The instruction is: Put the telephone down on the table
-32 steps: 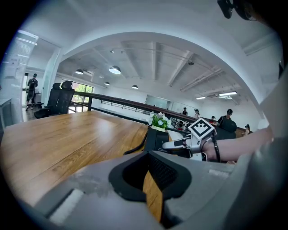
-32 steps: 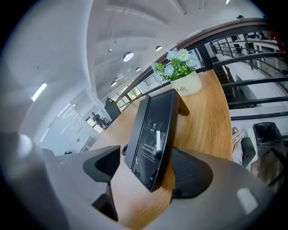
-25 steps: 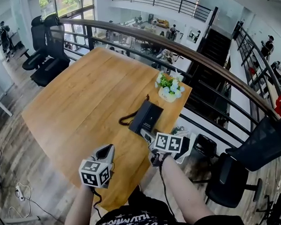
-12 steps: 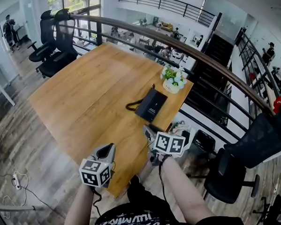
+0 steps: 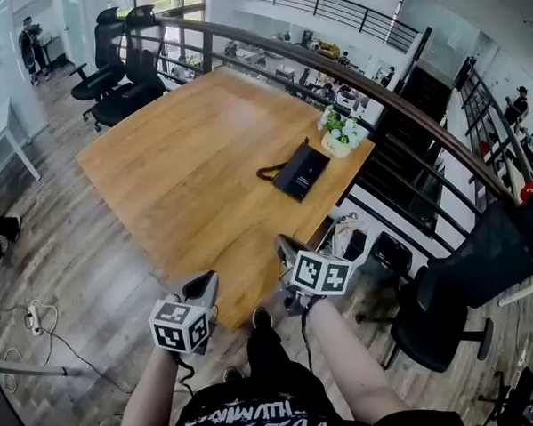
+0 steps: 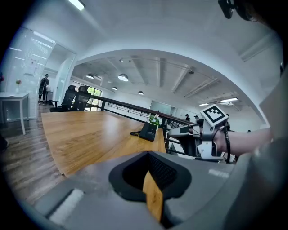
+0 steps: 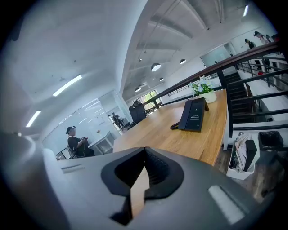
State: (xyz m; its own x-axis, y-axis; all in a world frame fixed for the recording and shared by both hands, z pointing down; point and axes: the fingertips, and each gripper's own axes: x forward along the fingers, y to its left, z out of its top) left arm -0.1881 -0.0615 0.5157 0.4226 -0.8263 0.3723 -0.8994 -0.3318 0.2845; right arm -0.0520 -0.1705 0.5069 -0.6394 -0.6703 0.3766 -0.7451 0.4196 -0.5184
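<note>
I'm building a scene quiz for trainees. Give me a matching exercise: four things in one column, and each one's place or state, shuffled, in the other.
1 telephone
2 potted plant
3 office chairs
4 right gripper

A shut, empty
B lying on the table, near its right edge
C on the floor, beyond the table's far end
D table corner by the railing

Pairs: 1-B, 2-D, 3-C, 4-A

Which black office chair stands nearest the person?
The black mesh-backed office chair on the person's right; the other two black chairs stand past the far end of the wooden table.
</note>
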